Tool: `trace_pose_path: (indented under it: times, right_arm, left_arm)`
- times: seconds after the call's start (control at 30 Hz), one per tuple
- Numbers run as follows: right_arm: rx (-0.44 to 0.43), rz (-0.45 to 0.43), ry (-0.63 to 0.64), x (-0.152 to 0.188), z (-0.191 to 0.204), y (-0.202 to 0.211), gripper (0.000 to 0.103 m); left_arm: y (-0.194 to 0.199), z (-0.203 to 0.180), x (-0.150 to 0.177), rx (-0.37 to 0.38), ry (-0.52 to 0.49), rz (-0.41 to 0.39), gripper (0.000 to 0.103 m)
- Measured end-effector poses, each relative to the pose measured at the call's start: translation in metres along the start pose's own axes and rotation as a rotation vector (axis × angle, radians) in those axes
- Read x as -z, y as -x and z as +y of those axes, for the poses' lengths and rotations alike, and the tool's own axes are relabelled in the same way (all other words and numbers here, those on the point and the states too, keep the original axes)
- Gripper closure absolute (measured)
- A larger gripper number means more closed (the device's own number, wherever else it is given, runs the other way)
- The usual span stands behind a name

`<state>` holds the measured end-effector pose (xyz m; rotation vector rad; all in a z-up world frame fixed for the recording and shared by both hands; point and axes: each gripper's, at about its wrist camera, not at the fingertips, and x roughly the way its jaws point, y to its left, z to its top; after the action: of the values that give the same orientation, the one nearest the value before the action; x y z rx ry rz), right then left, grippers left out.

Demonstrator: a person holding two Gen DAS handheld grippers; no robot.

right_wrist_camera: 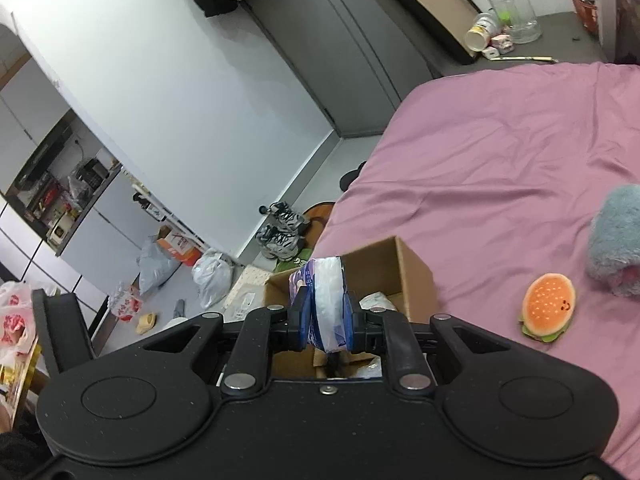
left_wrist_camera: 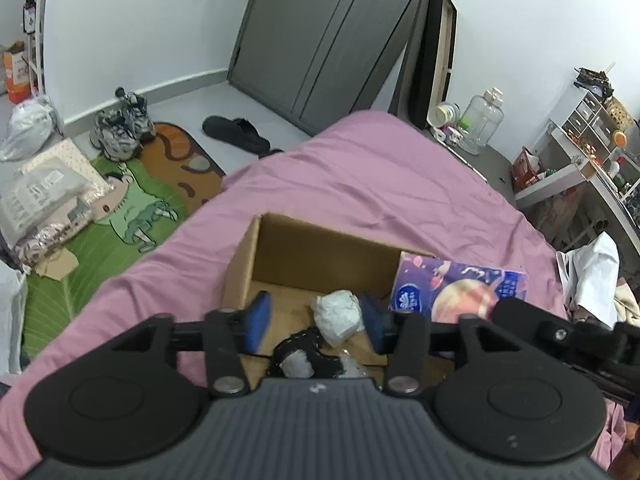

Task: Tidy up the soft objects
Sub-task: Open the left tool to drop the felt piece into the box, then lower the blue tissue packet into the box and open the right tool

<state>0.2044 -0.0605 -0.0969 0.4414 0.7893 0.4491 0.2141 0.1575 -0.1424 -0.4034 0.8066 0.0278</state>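
Cardboard box [left_wrist_camera: 320, 248] ahead of the left gripper [left_wrist_camera: 316, 316] — plain brown corrugated board, matt. Between that gripper's blue, foam-like matt pads [left_wrist_camera: 260, 312]: a white crumpled wad [left_wrist_camera: 338, 314], paper or thin plastic, cannot tell which. Right of it, tissue pack [left_wrist_camera: 456, 288] in glossy printed purple film; its white crinkled plastic end sits pinched between the right gripper [right_wrist_camera: 326, 320] pads. Gripper bodies — black matt plastic with bright metal rivets. Bed sheet [right_wrist_camera: 500, 160] under everything: smooth pink-purple cloth, faint sheen, creased. Right of the right gripper: hamburger toy [right_wrist_camera: 548, 308], soft orange plush, and a grey-blue fluffy plush [right_wrist_camera: 616, 248], long-piled.
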Motion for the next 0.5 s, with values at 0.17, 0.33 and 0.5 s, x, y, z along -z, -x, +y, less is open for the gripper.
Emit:
trace_pose_path:
  times: [0.17, 0.33, 0.5]
  right_arm:
    - [-0.012, 0.015, -0.019, 0.004, 0.001, -0.007, 0.086]
    - [-0.037, 0.032, -0.04, 0.004, 0.005, -0.015, 0.086]
    - [-0.095, 0.063, -0.072, 0.0, 0.0, -0.025, 0.068]
  left_arm:
    - [0.013, 0.003, -0.005, -0.025, 0.004, -0.027, 0.042]
    - [0.025, 0.002, -0.009, -0.055, 0.001, -0.035, 0.036]
    - [0.038, -0.002, -0.014, -0.091, 0.005, -0.057, 0.025]
